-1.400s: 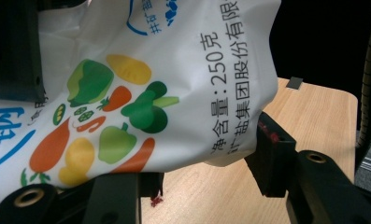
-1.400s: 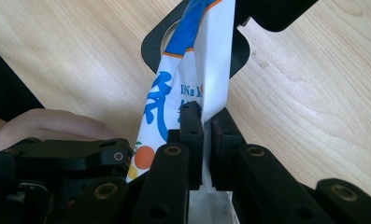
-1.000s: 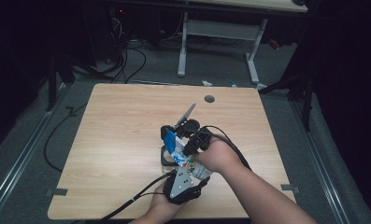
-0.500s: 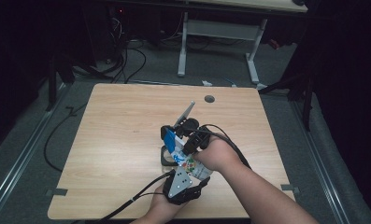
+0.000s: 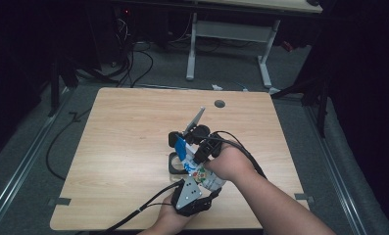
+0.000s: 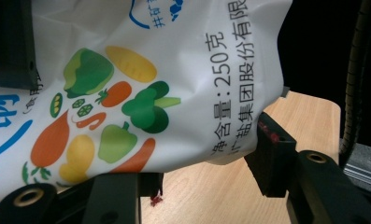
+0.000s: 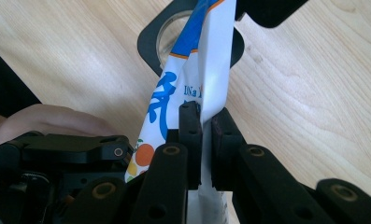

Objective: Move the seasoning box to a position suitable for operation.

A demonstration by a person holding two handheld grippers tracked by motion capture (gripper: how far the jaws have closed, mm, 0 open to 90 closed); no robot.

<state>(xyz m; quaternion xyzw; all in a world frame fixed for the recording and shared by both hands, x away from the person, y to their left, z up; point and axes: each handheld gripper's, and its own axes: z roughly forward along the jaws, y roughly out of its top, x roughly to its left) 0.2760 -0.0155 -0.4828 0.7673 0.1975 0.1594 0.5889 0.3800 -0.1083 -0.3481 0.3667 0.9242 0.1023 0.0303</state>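
Note:
A white bag (image 6: 174, 79) printed with coloured vegetables and blue lettering hangs low over the table's near middle. My left gripper (image 6: 141, 93) is shut around the bag's body, its jaws pressing on both sides. In the high view this left gripper (image 5: 194, 183) comes in from the bottom edge, with the bag (image 5: 194, 169) just beyond it. My right gripper (image 7: 203, 114) is shut on the bag's thin flat edge (image 7: 211, 70), which points down at a black-rimmed round container (image 7: 167, 44) on the wood. From above, the right gripper (image 5: 194, 147) sits over the bag, beside the container (image 5: 173, 164).
The wooden table (image 5: 123, 147) has a small round hole (image 5: 219, 104) near its far edge. Black cables (image 5: 143, 208) trail off the near edge. On the floor behind stand a white desk frame (image 5: 231, 34) and more cables.

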